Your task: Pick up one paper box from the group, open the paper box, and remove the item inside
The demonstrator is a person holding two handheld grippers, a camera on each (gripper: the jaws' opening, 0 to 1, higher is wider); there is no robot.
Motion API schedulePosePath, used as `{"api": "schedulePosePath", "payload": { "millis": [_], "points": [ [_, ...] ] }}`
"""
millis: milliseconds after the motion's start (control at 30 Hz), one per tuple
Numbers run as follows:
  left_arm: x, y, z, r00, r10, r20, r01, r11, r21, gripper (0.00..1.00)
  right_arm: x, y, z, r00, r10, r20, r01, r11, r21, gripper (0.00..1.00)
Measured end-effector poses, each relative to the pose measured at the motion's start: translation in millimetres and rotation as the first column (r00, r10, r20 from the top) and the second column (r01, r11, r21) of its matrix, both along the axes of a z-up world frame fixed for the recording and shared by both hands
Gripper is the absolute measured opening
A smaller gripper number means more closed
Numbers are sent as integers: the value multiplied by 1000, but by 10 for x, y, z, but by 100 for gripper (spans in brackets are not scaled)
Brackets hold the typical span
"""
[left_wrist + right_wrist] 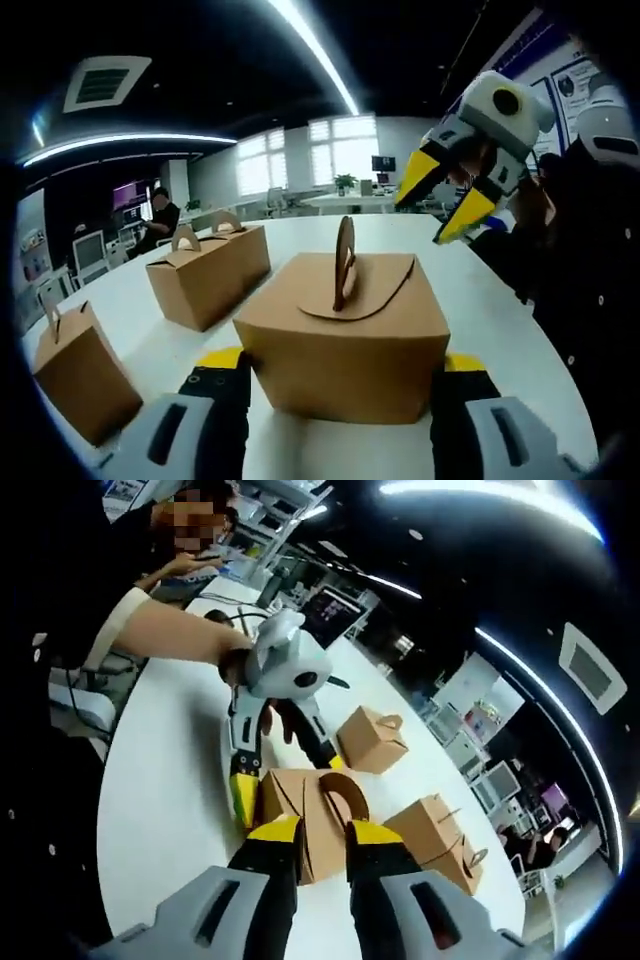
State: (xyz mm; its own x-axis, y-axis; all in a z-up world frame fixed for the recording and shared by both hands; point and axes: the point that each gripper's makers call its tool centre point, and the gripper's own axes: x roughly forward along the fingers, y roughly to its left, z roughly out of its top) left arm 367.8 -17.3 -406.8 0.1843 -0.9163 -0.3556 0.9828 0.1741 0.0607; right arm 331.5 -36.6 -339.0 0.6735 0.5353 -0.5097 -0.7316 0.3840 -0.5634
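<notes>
A brown paper box (pixel 340 335) with a closed top flap and an upright handle (pixel 344 262) stands on the white table (pixel 480 290). My left gripper (pixel 340 360) is shut on it, one yellow-tipped jaw pressed against each side. In the right gripper view the same box (pixel 300 825) sits between the left gripper's (pixel 288 785) fingers. My right gripper (pixel 422 222) hovers above and to the right of the box, open and holding nothing. Its own jaws (pixel 325 832) point down at the box handle (pixel 345 795) from above.
More brown boxes rest on the table: a long one (pixel 210 275) behind, one (pixel 80 365) at the near left. The right gripper view shows a box (pixel 370 740) beyond and others (pixel 440 840) to the right. A person's arm (pixel 160 630) holds the left gripper. Someone sits far back (pixel 155 215).
</notes>
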Motion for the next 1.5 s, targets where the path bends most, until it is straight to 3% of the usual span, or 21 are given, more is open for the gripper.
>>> {"api": "schedulePosePath", "payload": {
  "millis": [167, 567, 867, 1000, 1133, 1500],
  "points": [
    [10, 11, -2, 1000, 3, 5, -3, 1000, 0, 73, 50, -1, -133, 1000, 1, -11, -1, 997, -83, 16],
    [63, 37, -34, 1000, 7, 10, -7, 1000, 7, 73, 58, 53, -175, 1000, 23, -9, -24, 989, -148, 4],
    [95, 60, -50, 1000, 10, 13, -10, 1000, 10, 72, 124, -37, -79, 999, -16, 30, 20, 990, -139, 3],
    [72, 44, -49, 1000, 13, 11, -13, 1000, 11, 72, 68, 12, -92, 1000, -12, -14, 11, 996, -92, 4],
    [49, 31, -49, 1000, 15, 10, -15, 1000, 12, 72, 14, 83, -169, 997, -8, -79, 2, 997, -74, 19],
    [63, 61, -63, 1000, 22, 13, -22, 1000, 14, 71, 94, 75, -138, 994, -20, -107, 13, 998, -63, 18]
  ]
}}
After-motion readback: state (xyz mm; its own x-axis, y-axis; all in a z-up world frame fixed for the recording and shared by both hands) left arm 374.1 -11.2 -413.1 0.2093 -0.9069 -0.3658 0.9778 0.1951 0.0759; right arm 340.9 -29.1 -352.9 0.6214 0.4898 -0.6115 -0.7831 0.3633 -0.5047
